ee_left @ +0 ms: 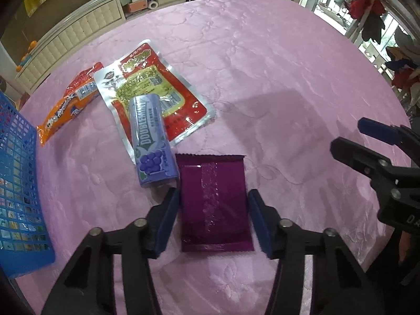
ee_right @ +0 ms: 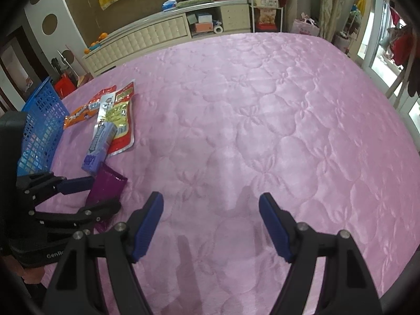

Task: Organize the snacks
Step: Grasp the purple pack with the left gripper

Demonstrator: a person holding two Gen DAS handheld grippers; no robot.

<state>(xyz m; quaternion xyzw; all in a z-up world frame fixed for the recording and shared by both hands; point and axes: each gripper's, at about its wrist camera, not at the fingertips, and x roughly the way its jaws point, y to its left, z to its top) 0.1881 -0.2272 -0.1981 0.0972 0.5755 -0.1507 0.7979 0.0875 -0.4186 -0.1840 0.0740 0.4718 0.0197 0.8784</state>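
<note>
A purple snack packet (ee_left: pixel 214 202) lies flat on the pink quilt, between the open fingers of my left gripper (ee_left: pixel 212 202), which straddle it without clamping. A lavender Doublemint gum pack (ee_left: pixel 151 141) lies just beyond, partly on a red and silver pouch (ee_left: pixel 155 86). An orange snack bag (ee_left: pixel 71 102) lies to the left. A blue basket (ee_left: pixel 18 191) stands at the far left. My right gripper (ee_right: pixel 211 204) is open and empty over bare quilt; it shows at the right of the left wrist view (ee_left: pixel 349 139). The right wrist view shows the purple packet (ee_right: pixel 106 186) in the left gripper (ee_right: pixel 102 191).
The pink quilted bed surface (ee_right: pixel 262 120) stretches wide to the right and far side. A white padded cabinet (ee_right: pixel 147 36) with shelves stands beyond the bed. Clothes hang by the window (ee_left: pixel 372 13) at the right.
</note>
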